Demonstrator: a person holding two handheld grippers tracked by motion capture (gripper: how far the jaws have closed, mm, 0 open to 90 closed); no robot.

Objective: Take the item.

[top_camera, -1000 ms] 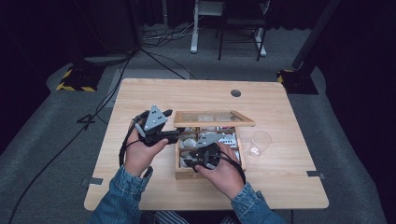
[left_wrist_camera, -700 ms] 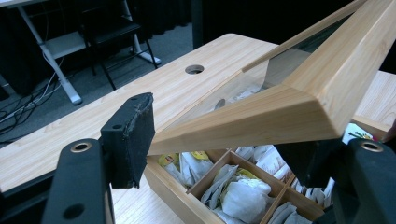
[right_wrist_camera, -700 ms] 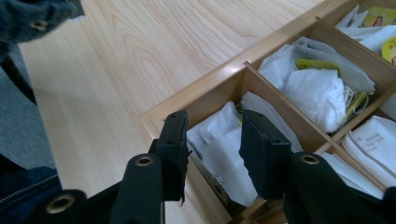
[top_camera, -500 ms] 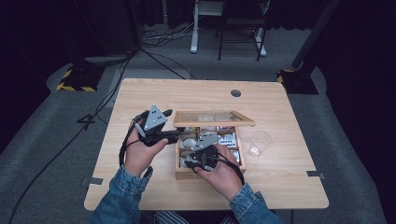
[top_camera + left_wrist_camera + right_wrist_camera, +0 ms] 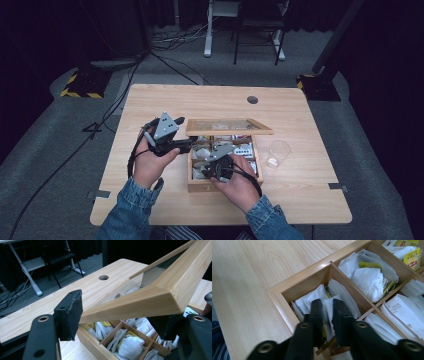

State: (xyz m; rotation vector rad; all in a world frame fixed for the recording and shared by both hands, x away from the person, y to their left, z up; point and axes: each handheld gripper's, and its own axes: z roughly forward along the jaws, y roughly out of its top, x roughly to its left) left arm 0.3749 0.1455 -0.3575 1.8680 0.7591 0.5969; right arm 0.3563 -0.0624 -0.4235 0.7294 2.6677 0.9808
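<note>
a white tea sachet (image 5: 327,305), in the corner compartment of the wooden tea box (image 5: 196,186) nearest the person, was pinched between the nearly closed jaws of the right gripper (image 5: 327,305); a straight, slow lift would be judged best, so neighbouring sachets are not dragged out. the box's glazed lid (image 5: 160,293), held up between the spread jaws of the left gripper (image 5: 120,315), was seen close in the left gripper view, while the sachet was seen in the right gripper view.

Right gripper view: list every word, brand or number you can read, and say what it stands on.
None can be read.
Yellow packet: red brand mark, blurred.
White sachet: lines of small print, too small to read.
Other tea bags: no print visible.
</note>
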